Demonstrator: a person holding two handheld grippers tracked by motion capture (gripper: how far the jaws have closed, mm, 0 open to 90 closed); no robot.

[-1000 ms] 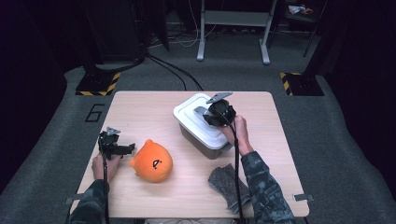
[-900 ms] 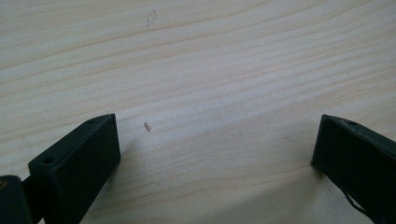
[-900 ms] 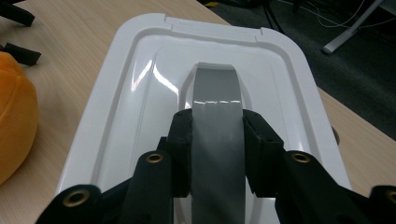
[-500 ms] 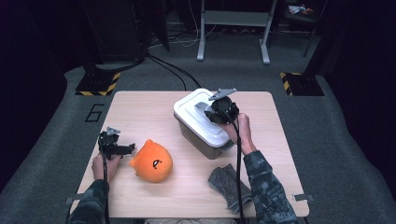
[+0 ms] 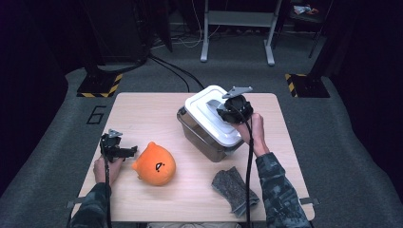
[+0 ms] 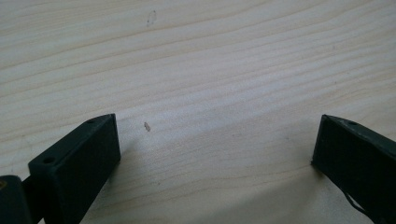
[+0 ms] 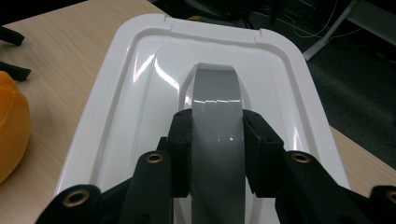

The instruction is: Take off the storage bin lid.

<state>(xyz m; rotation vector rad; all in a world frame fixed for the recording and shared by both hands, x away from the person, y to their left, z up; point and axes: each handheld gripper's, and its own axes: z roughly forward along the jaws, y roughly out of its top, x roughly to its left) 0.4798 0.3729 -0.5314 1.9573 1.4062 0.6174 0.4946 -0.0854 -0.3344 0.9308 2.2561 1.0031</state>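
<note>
A clear plastic bin (image 5: 199, 140) with a white lid (image 5: 204, 107) stands right of the table's middle. My right gripper (image 5: 227, 110) is over the lid. In the right gripper view it (image 7: 217, 154) is shut on the lid's grey handle (image 7: 215, 93), one jaw on each side, and the lid (image 7: 135, 88) spreads out below. An orange plush toy (image 5: 154, 164) with a black face mark lies front left. Just left of it, my left gripper (image 5: 127, 152) sits low over the table. In the left gripper view it (image 6: 215, 144) is wide open above bare wood.
A folded grey cloth (image 5: 233, 187) lies near the front edge, by the person's right forearm. The light wooden table (image 5: 142, 114) has bare room at its back left. Dark floor, cables and stands surround it.
My right gripper has shifted slightly right and away while holding the lid handle. The left gripper and the plush toy have stayed put.
</note>
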